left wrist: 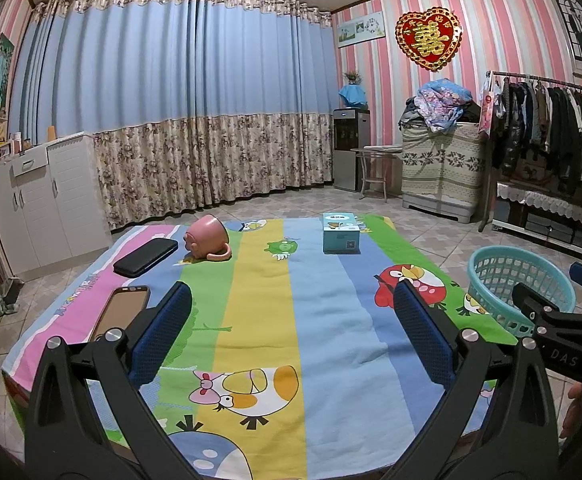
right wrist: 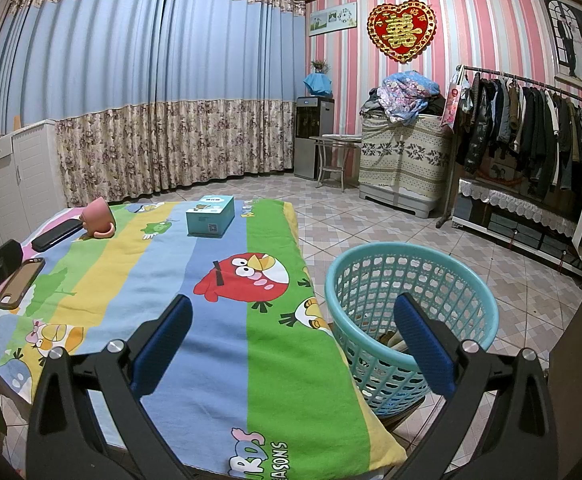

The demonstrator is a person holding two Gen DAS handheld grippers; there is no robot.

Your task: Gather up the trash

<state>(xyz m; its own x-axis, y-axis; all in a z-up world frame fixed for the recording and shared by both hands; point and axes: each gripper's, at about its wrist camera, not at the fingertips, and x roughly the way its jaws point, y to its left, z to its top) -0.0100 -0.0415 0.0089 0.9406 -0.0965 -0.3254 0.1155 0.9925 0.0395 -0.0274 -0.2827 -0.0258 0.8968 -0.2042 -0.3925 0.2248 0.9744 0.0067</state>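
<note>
Risk: both hand-held grippers, left [left wrist: 291, 336] & right [right wrist: 291, 344], hang wide open w/ nothing held, basket [right wrist: 411, 308] off worktop's right edge, so non-trash like tissue box [left wrist: 341, 233] near far edge could get binned.

From my left tool [left wrist: 291, 320] I look forward along its two wide-spread fingers, low over the near edge of the table [left wrist: 259, 320], facing the curtained far wall; the striped cartoon cloth runs straight ahead of the tool. My right tool [right wrist: 293, 330] faces the same way from further right, its camera sitting over the table's right-hand edge, with the teal basket [right wrist: 471, 280] close by, just ahead and partly behind its right finger. Both views share the cloth, the pink mug [left wrist: 207, 236], the blue box [left wrist: 341, 232], the basket and the back wall.
</note>
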